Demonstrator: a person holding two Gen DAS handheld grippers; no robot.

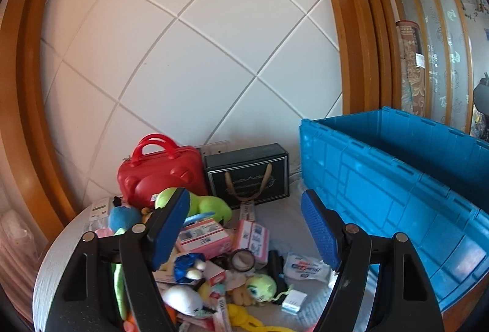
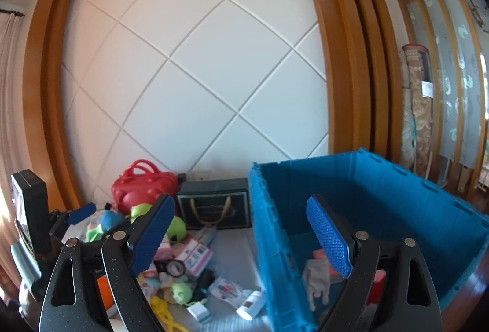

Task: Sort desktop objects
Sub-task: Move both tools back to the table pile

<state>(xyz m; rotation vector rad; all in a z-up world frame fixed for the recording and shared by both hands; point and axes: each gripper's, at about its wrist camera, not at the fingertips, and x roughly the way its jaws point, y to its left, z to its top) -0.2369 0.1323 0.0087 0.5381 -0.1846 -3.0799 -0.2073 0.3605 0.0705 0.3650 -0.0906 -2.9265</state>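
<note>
A: Where do the two grippers stand?

B: The left gripper point(image 1: 247, 228) has its jaws spread wide with nothing between the pads; it hangs over the heap of small things point(image 1: 214, 264) on the tabletop point(image 1: 281, 209). The right gripper point(image 2: 241, 235) also has its jaws spread and empty, one finger over the heap, the other over the blue crate point(image 2: 382, 203).

A: What lies in the heap?

B: Pink boxes point(image 1: 203, 237), a roll of tape point(image 1: 243, 259), a white tissue packet point(image 1: 305, 266), a green plush head point(image 1: 261, 286), a yellow toy point(image 1: 244, 316) and a small white box point(image 1: 294, 301) near the tabletop's near edge.

A: And further back?

B: A red case with handles point(image 1: 159, 173) and a dark gift box point(image 1: 247, 174) stand side by side along the far edge, against the white panelled wall point(image 1: 189, 41). A green plush point(image 1: 211, 205) lies just in front of the red case.

A: The crate?

B: It sits at the right side of the tabletop, lid off. Inside it, in the right wrist view, lie a pale plush figure point(image 2: 314, 280) and something pink point(image 2: 321, 255); I cannot tell more.
</note>
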